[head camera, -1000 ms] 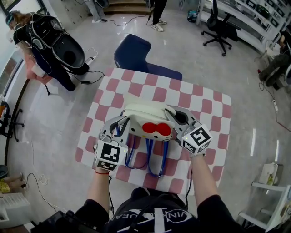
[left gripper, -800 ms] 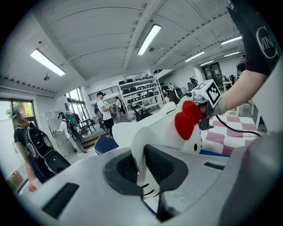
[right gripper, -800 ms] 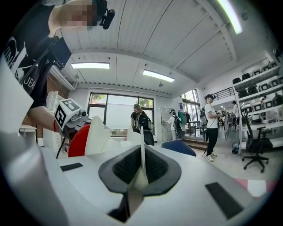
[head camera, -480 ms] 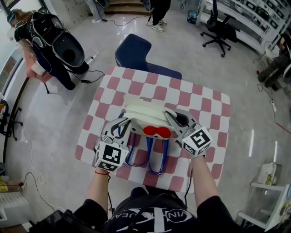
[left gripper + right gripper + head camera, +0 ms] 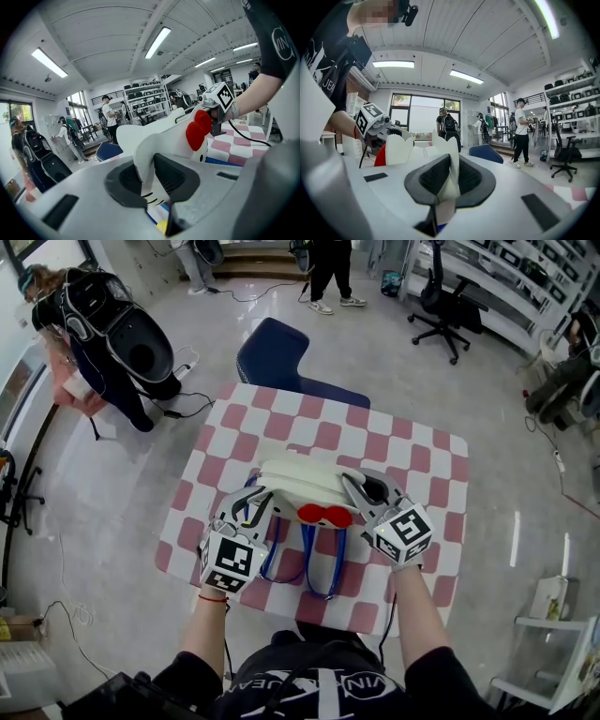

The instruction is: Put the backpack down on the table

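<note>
A white cat-face backpack (image 5: 300, 482) with a red bow (image 5: 325, 516) and blue straps (image 5: 314, 563) is over the red-and-white checked table (image 5: 412, 465). My left gripper (image 5: 251, 507) is shut on its left side, and the white fabric (image 5: 150, 154) is pinched between the dark pads. My right gripper (image 5: 361, 490) is shut on its right side, with white fabric (image 5: 451, 180) squeezed between its pads. The straps hang down toward me over the cloth. Whether the bag's bottom touches the table is hidden.
A blue chair (image 5: 277, 352) stands at the table's far edge. A black open case (image 5: 131, 338) sits on the floor at the left, an office chair (image 5: 450, 301) at the back right. People stand at the far end of the room.
Both grippers and the backpack have shifted slightly toward the table's middle and lower. The grips have not changed.
</note>
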`<state>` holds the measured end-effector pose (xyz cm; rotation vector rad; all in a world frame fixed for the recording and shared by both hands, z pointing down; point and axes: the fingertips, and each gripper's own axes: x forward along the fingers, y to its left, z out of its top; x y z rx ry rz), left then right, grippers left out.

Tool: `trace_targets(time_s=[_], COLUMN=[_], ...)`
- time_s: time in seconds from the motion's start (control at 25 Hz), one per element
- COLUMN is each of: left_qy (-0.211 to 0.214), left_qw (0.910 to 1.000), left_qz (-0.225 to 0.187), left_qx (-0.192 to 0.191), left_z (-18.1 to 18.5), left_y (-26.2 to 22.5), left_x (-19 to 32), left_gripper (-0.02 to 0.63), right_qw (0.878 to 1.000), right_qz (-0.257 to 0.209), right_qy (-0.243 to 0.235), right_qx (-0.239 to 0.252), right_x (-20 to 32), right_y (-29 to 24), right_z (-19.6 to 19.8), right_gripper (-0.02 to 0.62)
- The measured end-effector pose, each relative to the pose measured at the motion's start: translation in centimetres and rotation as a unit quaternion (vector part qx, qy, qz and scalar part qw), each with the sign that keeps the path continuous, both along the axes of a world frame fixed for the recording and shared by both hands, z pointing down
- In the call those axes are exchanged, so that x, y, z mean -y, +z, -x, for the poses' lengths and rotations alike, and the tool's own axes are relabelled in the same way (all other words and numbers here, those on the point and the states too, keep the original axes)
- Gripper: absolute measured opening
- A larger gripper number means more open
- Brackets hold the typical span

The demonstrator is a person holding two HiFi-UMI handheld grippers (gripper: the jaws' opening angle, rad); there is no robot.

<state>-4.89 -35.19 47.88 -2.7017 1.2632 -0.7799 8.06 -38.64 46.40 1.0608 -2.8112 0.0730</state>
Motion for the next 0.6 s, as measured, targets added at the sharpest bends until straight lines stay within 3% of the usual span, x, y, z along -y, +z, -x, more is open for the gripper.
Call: trace_targets(time_s=[0.36,0.6], left_qy=[-0.009,-0.012], left_qw=[0.9999,0.9999], left_qz=[0.003,0.006], left_qx=[-0.011,-0.009], left_z=[-0.1,0.0], left_y=[0.2,0.4], left_x=[0.1,0.2], left_gripper=[0.057,0.063], right_qw=[0.999,0.998], right_qz=[0.011,0.014], right_qy=[0.043,0.065], right_qx=[-0.012,-0.01], right_x=[0.2,0.1], right_y=[0.2,-0.3], right_z=[-1.1,-1.6], right_gripper=[0.068,0.072])
